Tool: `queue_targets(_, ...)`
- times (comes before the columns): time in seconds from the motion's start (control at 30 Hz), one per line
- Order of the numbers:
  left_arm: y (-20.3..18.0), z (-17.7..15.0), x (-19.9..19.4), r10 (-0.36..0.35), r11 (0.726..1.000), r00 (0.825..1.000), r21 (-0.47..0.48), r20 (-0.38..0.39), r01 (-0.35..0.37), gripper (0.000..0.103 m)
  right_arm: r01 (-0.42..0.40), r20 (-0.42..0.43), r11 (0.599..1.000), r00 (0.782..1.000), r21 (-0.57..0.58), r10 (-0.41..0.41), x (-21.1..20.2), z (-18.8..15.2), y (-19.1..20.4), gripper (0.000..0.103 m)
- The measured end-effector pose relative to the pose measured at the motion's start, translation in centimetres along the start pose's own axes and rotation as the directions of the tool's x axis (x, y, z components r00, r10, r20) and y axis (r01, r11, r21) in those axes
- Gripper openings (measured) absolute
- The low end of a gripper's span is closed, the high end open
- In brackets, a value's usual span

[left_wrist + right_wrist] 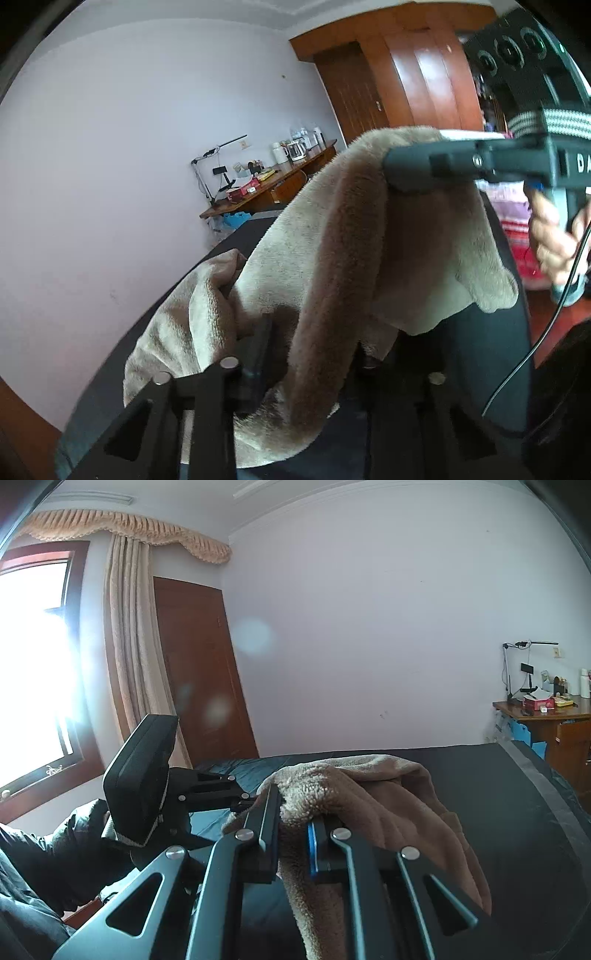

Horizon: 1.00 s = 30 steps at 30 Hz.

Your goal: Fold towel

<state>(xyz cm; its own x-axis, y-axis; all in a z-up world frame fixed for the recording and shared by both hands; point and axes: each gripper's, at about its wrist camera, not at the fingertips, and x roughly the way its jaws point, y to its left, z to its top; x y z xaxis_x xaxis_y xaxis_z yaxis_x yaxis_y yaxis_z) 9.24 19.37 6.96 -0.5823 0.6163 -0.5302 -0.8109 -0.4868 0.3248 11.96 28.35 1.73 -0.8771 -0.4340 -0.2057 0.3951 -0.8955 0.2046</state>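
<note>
The towel (332,236) is a thick, tan, plush cloth, lifted off the black-covered bed (498,775) and hanging between the two grippers, with a bunched part trailing down toward the bed's near edge. The right gripper (293,834) has its jaws drawn narrow and pinched on a fold of the pile, which bulges out above and below the pads. The left gripper (306,354) is likewise drawn in close, with a thick drape of the cloth running down between its fingers (258,350); the pads look pressed into it, though the far finger is mostly hidden behind the fabric.

It should handle as a soft, limp and fairly light thing with no stiffness of its own: it sags wherever it is unsupported and will not keep a crease until laid flat. The fleecy surface looks grippy rather than slippery, yet its bulk (several layers are gathered in each pinch) could let an inner layer creep out under tension. Nothing about it is fragile.

Best hold is at two corners of one edge, a single layer each, so the sheet hangs square. The present grips look taken on bunched folds, not clean corners.
</note>
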Motion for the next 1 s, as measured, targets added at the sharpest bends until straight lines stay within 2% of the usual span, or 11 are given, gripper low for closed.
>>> queue_targets(0.13, 1.8, 0.1, -0.6, 0.099, 0.992, 0.995, -0.086, 0.024, -0.096, 0.018, 0.003, -0.002, 1.0, 1.0, -0.014, -0.003, 0.4, 0.0, 0.5, 0.014)
queue_targets(0.17, 2.8, 0.2, -0.8, 0.126, 0.984, 0.992, -0.13, 0.03, -0.121, 0.018, 0.006, -0.001, 1.0, 1.0, -0.017, -0.006, 0.4, -0.1, 0.4, 0.02)
queue_targets(0.23, 4.8, 0.2, -1.4, 0.174, 0.963, 0.984, -0.217, 0.039, -0.161, 0.018, 0.016, 0.003, 1.0, 1.0, -0.017, -0.016, 0.2, -0.3, 0.2, 0.045)
queue_targets(0.27, 5.7, 0.1, -1.9, 0.193, 0.95, 0.98, -0.259, 0.041, -0.176, 0.018, 0.031, 0.014, 0.999, 0.999, -0.015, -0.031, -0.2, -0.5, 0.1, 0.069)
queue_targets(0.3, 6.6, 0.0, -2.3, 0.212, 0.935, 0.976, -0.3, 0.043, -0.19, 0.018, 0.048, 0.024, 0.999, 0.999, -0.015, -0.047, -0.7, -0.6, -0.1, 0.085)
queue_targets(0.4, 9.3, -0.4, -3.5, 0.264, 0.885, 0.963, -0.408, 0.046, -0.223, 0.018, 0.115, 0.053, 0.993, 0.992, -0.033, -0.113, -2.6, -1.1, -1.0, 0.086)
queue_targets(0.5, 12.1, -0.5, -2.7, 0.299, 0.849, 0.953, -0.47, 0.054, -0.24, 0.018, 0.218, 0.016, 0.973, 0.976, -0.069, -0.218, -4.3, -2.2, -2.3, 0.086)
queue_targets(0.6, 14.2, -0.9, -2.0, 0.328, 0.824, 0.942, -0.509, 0.071, -0.248, 0.018, 0.343, -0.045, 0.929, 0.935, -0.139, -0.352, -5.4, -3.9, -3.5, 0.086)
queue_targets(0.7, 15.4, -0.3, -3.1, 0.36, 0.793, 0.929, -0.554, 0.09, -0.253, 0.018, 0.412, -0.097, 0.884, 0.893, -0.221, -0.44, -6.1, -5.7, -4.0, 0.086)
queue_targets(0.83, 17.7, 0.4, -4.3, 0.362, 0.761, 0.927, -0.607, 0.102, -0.23, 0.018, 0.396, -0.162, 0.863, 0.873, -0.315, -0.46, -5.4, -7.9, -3.4, 0.086)
queue_targets(1.0, 18.6, 1.6, -7.4, 0.397, 0.754, 0.909, -0.61, 0.131, -0.241, 0.018, 0.31, -0.189, 0.815, 0.875, -0.49, -0.446, -2.6, -10.2, -0.9, 0.086)
